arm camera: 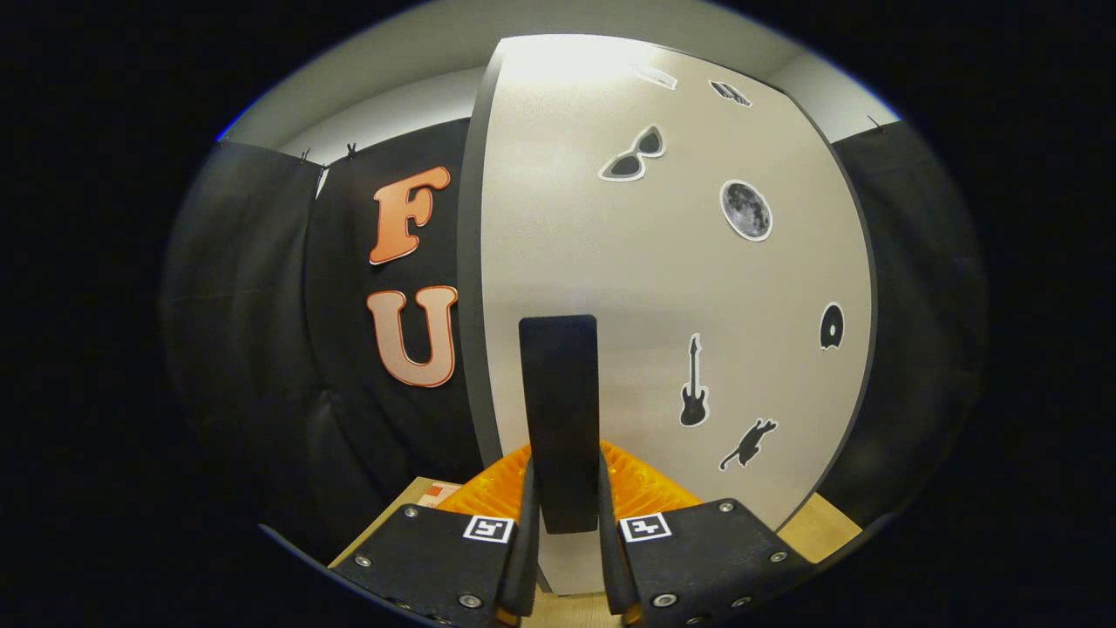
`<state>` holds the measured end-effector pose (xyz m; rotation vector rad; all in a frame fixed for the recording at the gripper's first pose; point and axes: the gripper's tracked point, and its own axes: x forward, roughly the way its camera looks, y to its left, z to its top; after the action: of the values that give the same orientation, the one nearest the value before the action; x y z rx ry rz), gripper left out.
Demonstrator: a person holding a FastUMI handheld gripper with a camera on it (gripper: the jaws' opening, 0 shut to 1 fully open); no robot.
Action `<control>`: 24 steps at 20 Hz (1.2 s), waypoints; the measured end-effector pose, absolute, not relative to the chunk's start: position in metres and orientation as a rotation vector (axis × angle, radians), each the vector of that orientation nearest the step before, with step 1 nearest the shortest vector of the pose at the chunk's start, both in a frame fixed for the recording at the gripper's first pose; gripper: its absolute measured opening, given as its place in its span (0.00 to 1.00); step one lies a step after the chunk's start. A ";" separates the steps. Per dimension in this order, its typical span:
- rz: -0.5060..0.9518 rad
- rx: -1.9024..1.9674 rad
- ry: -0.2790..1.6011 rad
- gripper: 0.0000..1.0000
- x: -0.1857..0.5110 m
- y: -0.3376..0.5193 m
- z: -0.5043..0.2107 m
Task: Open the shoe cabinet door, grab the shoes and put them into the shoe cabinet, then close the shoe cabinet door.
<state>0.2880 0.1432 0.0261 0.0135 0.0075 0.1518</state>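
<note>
Black and upright, the handle (pixel 559 419) stood between the fingers of the tool (pixel 562 532), which were drawn in narrow around it, one on each side. Whether both pads truly pressed on it was hard to tell from that angle, though they looked close enough to touch. That hold made sense: the handle was the only thing on the pale door (pixel 663 288) to pull or push by, and a finger either side would let the door swing without slipping off.

The door itself faced the tool squarely, its front dotted with stickers: sunglasses (pixel 632 157), a moon (pixel 746 210), a guitar (pixel 693 384), a cat (pixel 748 443). Its dark left edge (pixel 468 262) ran tall just beside the handle, so the handle sat near that side, and I judged the hinges to be on the far side. No gap showed along that edge, so the door seemed shut or very nearly so.

Room for movement lay to the left of the edge, where only the booth's dark cloth hung back. Low down, the wooden counter (pixel 824 528) showed at both sides of the fingers. No shoes were to be seen, so how far the job had got could not be read.
</note>
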 end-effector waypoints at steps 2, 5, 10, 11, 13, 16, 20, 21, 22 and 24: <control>0.145 0.015 0.003 0.30 0.283 0.140 0.026; 0.132 0.027 0.002 0.30 0.266 0.133 0.029; 0.099 0.052 -0.007 0.28 0.236 0.114 0.032; 0.093 0.053 -0.013 0.28 0.233 0.110 0.034; 0.084 0.051 -0.005 0.27 0.225 0.104 0.031; 0.074 0.054 -0.002 0.27 0.217 0.091 0.031; 0.053 0.070 0.003 0.27 0.201 0.074 0.031; 0.040 0.071 0.000 0.27 0.198 0.067 0.032; 0.027 0.067 0.000 0.27 0.194 0.060 0.032; 0.000 0.058 -0.006 0.27 0.189 0.047 0.032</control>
<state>0.1891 0.0465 0.0317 0.0585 -0.0060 0.0004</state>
